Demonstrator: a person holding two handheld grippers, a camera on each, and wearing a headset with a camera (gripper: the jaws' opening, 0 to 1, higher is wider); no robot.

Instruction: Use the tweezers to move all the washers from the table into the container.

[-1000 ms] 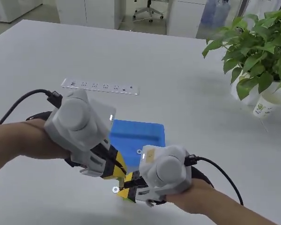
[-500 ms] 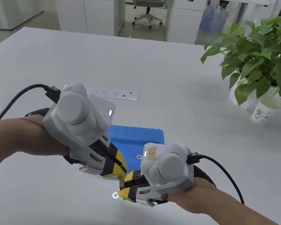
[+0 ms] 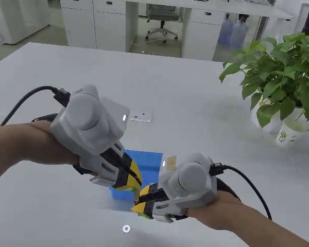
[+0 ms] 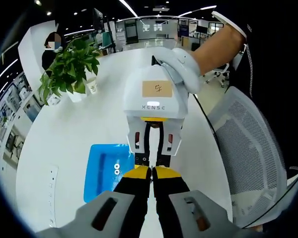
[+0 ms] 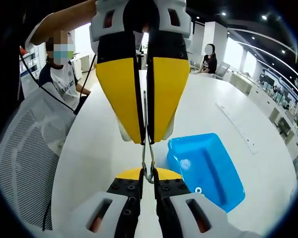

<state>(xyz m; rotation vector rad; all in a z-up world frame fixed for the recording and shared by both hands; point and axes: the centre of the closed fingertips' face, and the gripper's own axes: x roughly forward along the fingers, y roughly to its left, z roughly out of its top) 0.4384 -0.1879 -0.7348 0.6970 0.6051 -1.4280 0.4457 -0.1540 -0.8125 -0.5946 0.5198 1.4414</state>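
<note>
Thin metal tweezers run between the two sets of yellow-tipped jaws, which face each other tip to tip. My left gripper is shut on one end; in the head view it hangs at the left. The right gripper is shut on the other end and sits lower right. Just behind them lies the blue container, with washers inside. One washer lies on the white table below the grippers, apart from both.
A white power strip lies behind the left gripper. A potted plant stands at the far right. Cables trail from both grippers. An office chair stands at the table's near edge.
Both grippers have risen together off the table, away from the loose washer, still tip to tip. The head camera has tilted up, so the whole scene sits lower.
</note>
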